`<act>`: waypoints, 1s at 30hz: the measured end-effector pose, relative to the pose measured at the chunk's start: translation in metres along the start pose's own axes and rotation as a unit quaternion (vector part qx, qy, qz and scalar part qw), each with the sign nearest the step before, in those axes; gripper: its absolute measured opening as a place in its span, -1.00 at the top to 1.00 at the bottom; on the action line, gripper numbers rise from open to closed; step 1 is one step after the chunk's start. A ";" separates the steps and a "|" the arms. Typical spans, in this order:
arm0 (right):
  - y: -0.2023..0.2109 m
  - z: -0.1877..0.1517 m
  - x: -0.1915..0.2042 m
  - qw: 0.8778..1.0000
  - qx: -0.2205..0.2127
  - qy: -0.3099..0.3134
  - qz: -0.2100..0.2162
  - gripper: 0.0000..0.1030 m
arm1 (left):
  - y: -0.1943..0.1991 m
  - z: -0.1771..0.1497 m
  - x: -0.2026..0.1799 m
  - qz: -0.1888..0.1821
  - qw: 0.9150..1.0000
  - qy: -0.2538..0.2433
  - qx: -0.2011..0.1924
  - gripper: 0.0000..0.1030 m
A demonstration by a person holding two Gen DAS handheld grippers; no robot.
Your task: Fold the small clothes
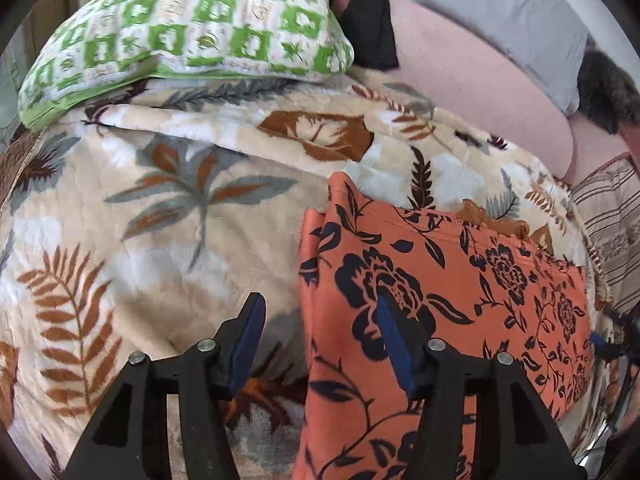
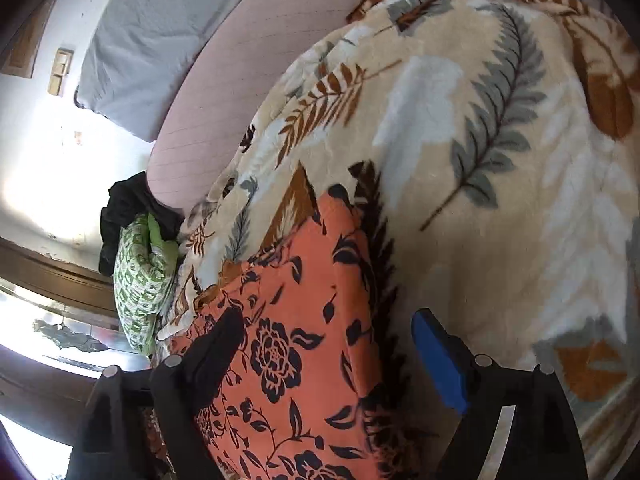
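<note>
An orange garment with black flowers [image 1: 440,280] lies folded on a cream blanket with leaf prints [image 1: 160,220]. My left gripper [image 1: 320,308] is open above the garment's left edge, its right finger over the cloth and its left finger over the blanket. In the right wrist view the same garment [image 2: 300,320] lies under my right gripper [image 2: 326,320], which is open and straddles it, holding nothing. The right gripper's tip shows at the garment's far right edge in the left wrist view [image 1: 600,340].
A green and white pillow [image 1: 180,32] lies at the blanket's far left, with dark clothes [image 1: 368,12] beside it. A pink sheet [image 1: 480,88] and a grey pillow [image 1: 512,12] lie beyond. A striped cloth [image 1: 612,220] is at the right.
</note>
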State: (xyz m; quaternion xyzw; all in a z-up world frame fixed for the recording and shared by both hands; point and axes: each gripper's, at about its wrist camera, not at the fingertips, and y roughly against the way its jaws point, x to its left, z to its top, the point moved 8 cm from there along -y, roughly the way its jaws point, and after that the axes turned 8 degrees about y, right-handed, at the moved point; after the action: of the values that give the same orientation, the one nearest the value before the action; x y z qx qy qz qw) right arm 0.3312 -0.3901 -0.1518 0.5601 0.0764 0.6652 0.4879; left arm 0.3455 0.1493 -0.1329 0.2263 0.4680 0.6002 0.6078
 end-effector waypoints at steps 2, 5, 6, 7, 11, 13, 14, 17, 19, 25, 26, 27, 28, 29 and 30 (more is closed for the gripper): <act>0.009 -0.021 0.002 0.999 0.010 0.039 -0.017 -0.71 | 0.025 -0.012 0.012 -0.013 1.000 0.013 -0.024 -0.33; 0.022 -0.051 0.001 0.998 0.018 0.053 -0.022 -0.71 | 0.045 -0.050 0.019 -0.043 0.999 0.022 -0.011 -0.45; 0.024 -0.060 -0.002 0.998 0.023 0.047 -0.023 -0.71 | 0.045 -0.066 0.018 -0.053 0.998 0.017 0.003 -0.45; 0.025 -0.072 -0.003 0.998 0.033 0.048 -0.022 -0.71 | 0.043 -0.079 0.017 -0.054 0.998 0.009 0.015 -0.45; 0.012 -0.092 -0.004 0.994 0.054 0.086 -0.039 -0.71 | 0.013 -0.106 0.004 -0.042 0.997 -0.006 0.062 -0.44; 0.005 -0.088 0.003 0.994 0.057 0.092 -0.029 -0.53 | 0.006 -0.105 -0.003 -0.024 0.998 -0.017 0.058 -0.10; -0.002 -0.088 0.003 0.993 0.072 0.088 -0.032 -0.38 | 0.004 -0.105 -0.005 -0.018 0.997 -0.019 0.070 0.57; -0.011 -0.094 0.008 0.988 0.111 0.099 -0.044 0.63 | 0.012 -0.092 -0.008 -0.034 0.996 0.021 0.083 0.75; 0.001 -0.089 0.021 0.987 0.103 0.111 -0.048 0.70 | 0.038 -0.081 -0.016 -0.041 0.998 0.017 0.048 0.76; 0.077 -0.093 0.075 0.988 0.049 0.146 0.000 0.76 | 0.128 -0.112 -0.022 -0.074 0.997 0.006 -0.010 0.75; 0.086 -0.104 0.070 0.988 0.052 0.145 0.000 0.76 | 0.129 -0.129 -0.014 -0.073 0.997 0.015 0.001 0.75; 0.086 -0.115 0.065 0.989 0.059 0.136 -0.002 0.76 | 0.121 -0.147 -0.006 -0.068 0.997 0.022 0.018 0.74; 0.085 -0.128 0.049 0.989 0.073 0.124 -0.013 0.74 | 0.110 -0.163 0.000 -0.059 0.997 0.019 0.039 0.69; 0.078 -0.139 0.033 0.989 0.089 0.115 -0.031 0.67 | 0.090 -0.180 0.007 -0.043 0.997 0.010 0.069 0.64; 0.067 -0.152 0.011 0.987 0.109 0.107 -0.045 0.61 | 0.068 -0.194 0.017 -0.013 0.995 0.005 0.098 0.61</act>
State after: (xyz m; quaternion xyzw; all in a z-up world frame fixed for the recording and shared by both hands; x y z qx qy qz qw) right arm 0.1704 -0.3485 -0.1558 0.5313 0.2255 0.6863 0.4425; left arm 0.1441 0.1221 -0.1700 0.2754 0.5308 0.5444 0.5883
